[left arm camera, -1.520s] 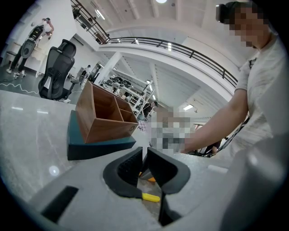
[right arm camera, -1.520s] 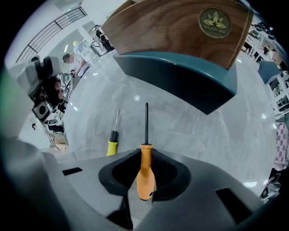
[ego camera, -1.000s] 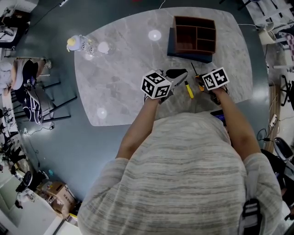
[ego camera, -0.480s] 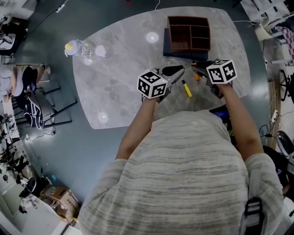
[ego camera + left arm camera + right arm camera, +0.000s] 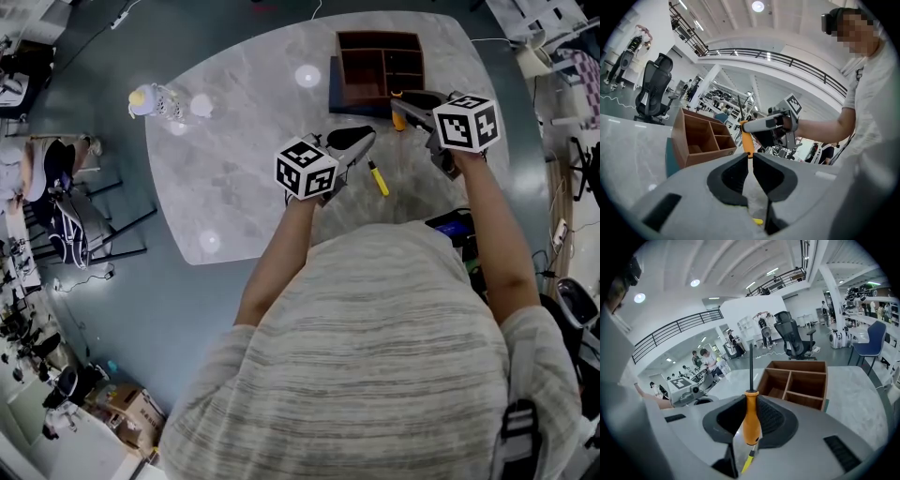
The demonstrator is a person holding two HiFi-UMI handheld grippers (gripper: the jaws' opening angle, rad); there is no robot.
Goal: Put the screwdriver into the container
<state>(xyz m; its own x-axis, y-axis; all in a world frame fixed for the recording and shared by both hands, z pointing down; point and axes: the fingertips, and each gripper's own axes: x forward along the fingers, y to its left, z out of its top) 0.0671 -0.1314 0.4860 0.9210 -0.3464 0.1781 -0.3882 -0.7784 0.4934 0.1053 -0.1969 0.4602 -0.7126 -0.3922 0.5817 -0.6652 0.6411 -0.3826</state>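
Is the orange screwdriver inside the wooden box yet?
Not yet. The right gripper grips the screwdriver in its jaws, short of the wooden box.

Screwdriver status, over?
Right gripper shut on orange screwdriver, near wooden container. Left gripper empty, jaws barely apart. Yellow screwdriver on table. Nothing blocking.

The table (image 5: 244, 141) is a grey, marble-look slab, polished enough to mirror the ceiling lamps. At its 1 o'clock the container (image 5: 806, 401) is matt brown wood. The screwdriver (image 5: 751, 420) has a smooth, faintly glossy orange plastic handle and a dark metal shaft. The right hand-held gripper (image 5: 751, 399) is matt grey plastic with black ribbed pads (image 5: 772, 420); the left hand-held gripper (image 5: 750, 157) has the same grey shell. The person's shirt (image 5: 375, 356) is heathered grey knit cloth.
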